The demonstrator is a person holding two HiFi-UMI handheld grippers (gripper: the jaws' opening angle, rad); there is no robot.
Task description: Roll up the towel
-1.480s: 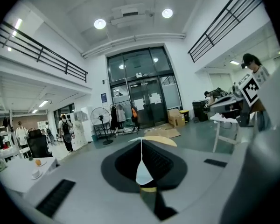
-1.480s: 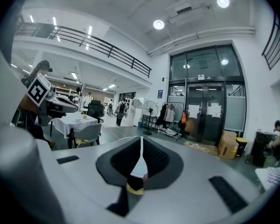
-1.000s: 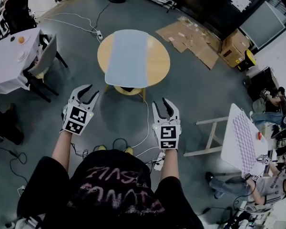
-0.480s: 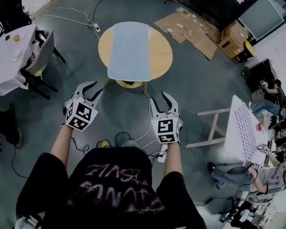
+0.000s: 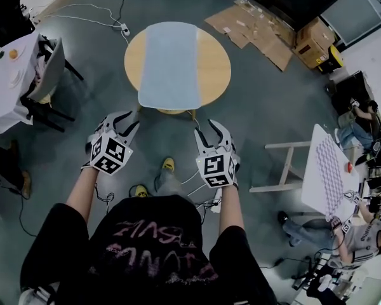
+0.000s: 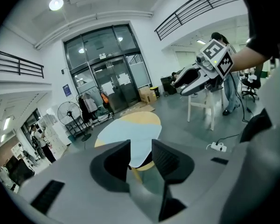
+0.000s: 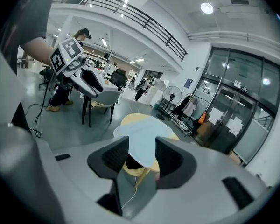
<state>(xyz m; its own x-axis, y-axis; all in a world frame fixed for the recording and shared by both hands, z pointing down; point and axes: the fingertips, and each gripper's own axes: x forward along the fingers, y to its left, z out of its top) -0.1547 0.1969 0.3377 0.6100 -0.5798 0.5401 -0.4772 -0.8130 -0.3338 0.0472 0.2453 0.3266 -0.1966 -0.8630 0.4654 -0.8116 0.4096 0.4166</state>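
Facing the round counter [image 5: 214, 61]: the pale blue towel [image 5: 171, 65] lies flat across it, near end hanging over the rim. Left tongs [image 5: 123, 124] are spread and empty. Right tongs [image 5: 210, 132] have just been opening, nothing between them. Both are well short of the towel. Risk: uneven grabs at the near corners skew the roll, and tugging slides the towel off.

The towel [image 5: 171, 65] is plain pale blue, with no pattern. The bench [image 5: 213, 62] is light yellow-tan wood, bare along its left and right edges. The floor [image 5: 273, 119] is dull grey. The flattened cardboard [image 5: 254, 33] is brown. The person's shirt [image 5: 152, 246] is black with pale pink lettering, and the shoe [image 5: 168, 164] is yellow. The board [image 5: 324, 176] is white with a fine lilac pattern.
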